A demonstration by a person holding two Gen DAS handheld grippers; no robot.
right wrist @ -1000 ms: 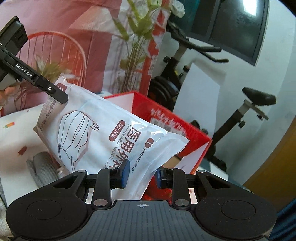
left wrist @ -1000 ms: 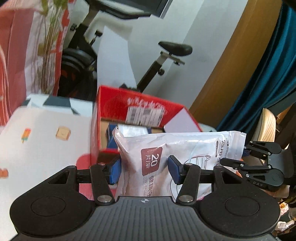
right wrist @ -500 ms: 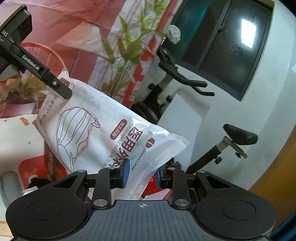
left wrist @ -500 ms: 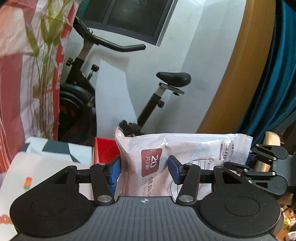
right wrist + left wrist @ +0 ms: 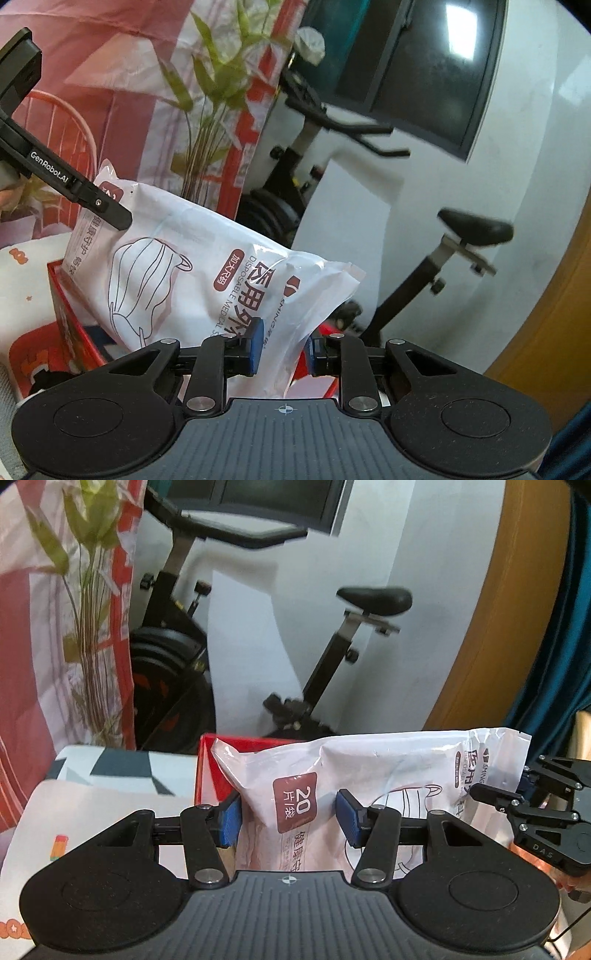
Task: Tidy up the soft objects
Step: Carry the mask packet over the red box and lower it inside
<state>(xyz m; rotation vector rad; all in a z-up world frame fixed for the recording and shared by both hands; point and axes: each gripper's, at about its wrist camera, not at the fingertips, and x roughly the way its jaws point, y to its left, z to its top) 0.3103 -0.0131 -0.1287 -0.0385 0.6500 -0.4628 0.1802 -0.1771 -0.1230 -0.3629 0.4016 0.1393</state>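
Observation:
A white pack of disposable masks (image 5: 388, 771) hangs in the air, carried by both grippers. My left gripper (image 5: 289, 819) is shut on the end with the dark red label, a blue pad on each side. My right gripper (image 5: 282, 347) pinches the other end of the pack (image 5: 177, 266), and its jaws are closing tighter on it. Each gripper shows in the other's view: the right gripper (image 5: 517, 794) at the pack's far corner, the left gripper (image 5: 99, 206) at its upper left corner. The open red box (image 5: 207, 771) (image 5: 70, 332) lies behind and below the pack.
An exercise bike (image 5: 332, 657) stands against the white wall beyond the box. A red and white printed cloth with a plant pattern (image 5: 74, 627) hangs at the left. A white patterned sheet (image 5: 92, 830) covers the surface around the box. A teal curtain (image 5: 554, 646) hangs at the right.
Both grippers rose and tilted up with the pack between them. The red box slid down in both views, its inside now hidden, and the bike and wall fill more of the picture.

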